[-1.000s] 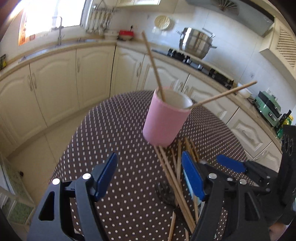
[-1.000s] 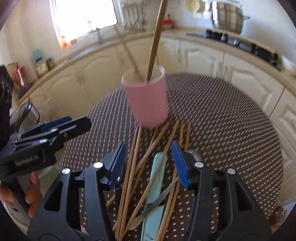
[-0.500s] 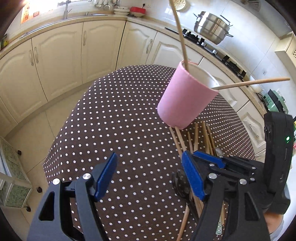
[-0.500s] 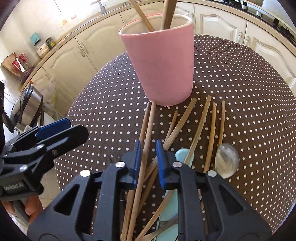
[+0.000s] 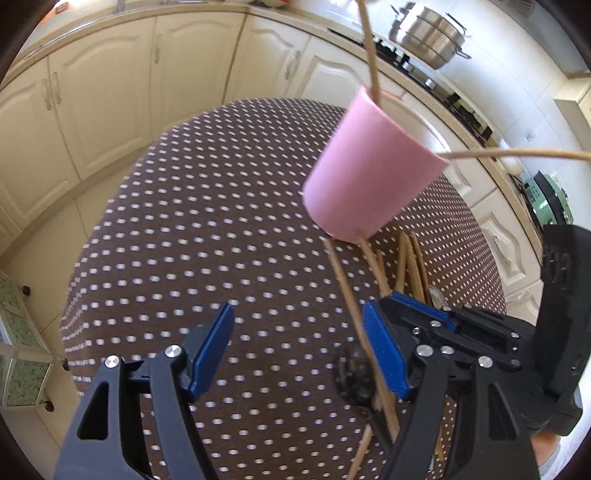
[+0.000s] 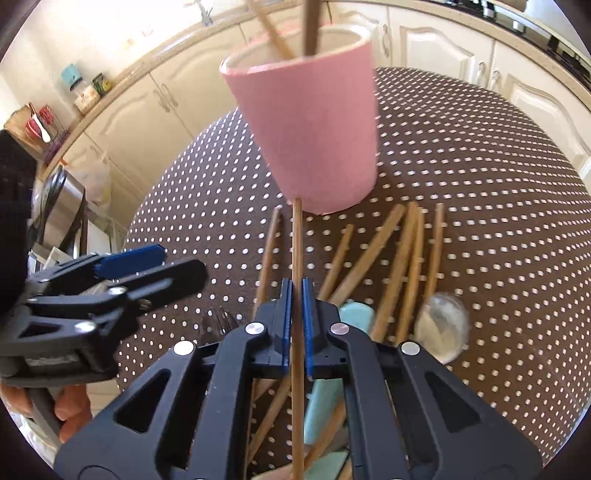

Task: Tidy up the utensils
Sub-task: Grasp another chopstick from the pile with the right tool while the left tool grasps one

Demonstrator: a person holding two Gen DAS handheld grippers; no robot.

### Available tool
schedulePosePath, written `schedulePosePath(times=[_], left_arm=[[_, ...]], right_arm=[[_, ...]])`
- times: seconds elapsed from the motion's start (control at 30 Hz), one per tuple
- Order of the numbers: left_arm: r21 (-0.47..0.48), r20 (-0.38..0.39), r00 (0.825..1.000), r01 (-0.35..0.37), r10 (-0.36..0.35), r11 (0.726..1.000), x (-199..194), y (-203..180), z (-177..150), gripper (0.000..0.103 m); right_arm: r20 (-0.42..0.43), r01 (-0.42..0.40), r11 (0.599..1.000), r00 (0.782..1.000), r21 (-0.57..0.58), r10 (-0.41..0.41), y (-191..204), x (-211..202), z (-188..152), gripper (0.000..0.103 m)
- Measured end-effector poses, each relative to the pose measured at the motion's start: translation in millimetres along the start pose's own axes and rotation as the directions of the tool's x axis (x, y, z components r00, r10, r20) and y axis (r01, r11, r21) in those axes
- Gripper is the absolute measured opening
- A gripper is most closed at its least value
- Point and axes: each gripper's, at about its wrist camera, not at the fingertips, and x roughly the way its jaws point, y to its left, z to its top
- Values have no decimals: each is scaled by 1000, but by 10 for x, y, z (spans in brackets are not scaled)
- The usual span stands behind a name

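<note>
A pink cup [image 6: 310, 136] stands on the dotted brown table [image 6: 461, 155] with two wooden chopsticks in it; it also shows in the left wrist view [image 5: 365, 177]. My right gripper [image 6: 297, 295] is shut on one wooden chopstick [image 6: 296, 243], whose tip points at the cup's base. Several more chopsticks [image 6: 402, 258], a mint-handled utensil [image 6: 356, 317] and a metal spoon [image 6: 441, 328] lie on the table under and right of it. My left gripper [image 5: 299, 343] is open and empty, left of the pile; it shows in the right wrist view [image 6: 125, 258].
Cream kitchen cabinets [image 5: 110, 85] and a counter curve behind the table. A steel pot [image 5: 424, 33] sits on the hob. A dark fork head [image 5: 354, 376] lies by the chopstick pile. The table's near-left edge drops to the tiled floor [image 5: 33, 258].
My right gripper closed on a chopstick from the pile and lifted it off the table, tip toward the cup. My left gripper stayed open and shifted slightly closer to the pile.
</note>
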Motion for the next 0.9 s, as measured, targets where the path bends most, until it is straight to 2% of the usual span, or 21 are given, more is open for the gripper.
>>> schedulePosePath(times=[0.23, 0.33, 0.37, 0.4, 0.53, 0.63, 0.67, 0.7, 0.8, 0.9], left_arm=[[21, -72, 997, -20, 21, 1000, 256, -243, 78, 70], [40, -77, 996, -42, 45, 998, 326, -361, 115, 70], [47, -83, 995, -47, 50, 998, 347, -398, 125, 66], [55, -85, 994, -57, 62, 997, 367, -431, 137, 58], [103, -94, 989, -107, 117, 989, 449, -610, 163, 46], [130, -85, 984, -143, 154, 981, 489, -710, 168, 27], [132, -87, 984, -145, 157, 981, 510, -719, 171, 16], [134, -93, 984, -140, 153, 981, 530, -738, 168, 13], [134, -82, 986, -132, 144, 982, 547, -763, 121, 11], [102, -58, 995, -73, 79, 992, 452, -703, 73, 6]], right_arm=[[64, -29, 998, 998, 52, 26, -256, -236, -112, 6], [70, -46, 997, 997, 66, 41, -343, -268, -154, 6], [70, -49, 996, 997, 69, 44, -380, -292, -159, 6], [72, -54, 996, 996, 74, 49, -401, -293, -172, 6], [78, -72, 994, 995, 85, 66, -401, -281, -206, 6], [83, -76, 993, 994, 87, 69, -409, -281, -215, 6], [84, -77, 993, 994, 89, 70, -410, -284, -219, 6], [86, -78, 993, 994, 90, 70, -404, -282, -220, 6], [93, -78, 993, 993, 92, 69, -403, -298, -244, 6], [103, -73, 993, 993, 88, 63, -379, -329, -272, 6]])
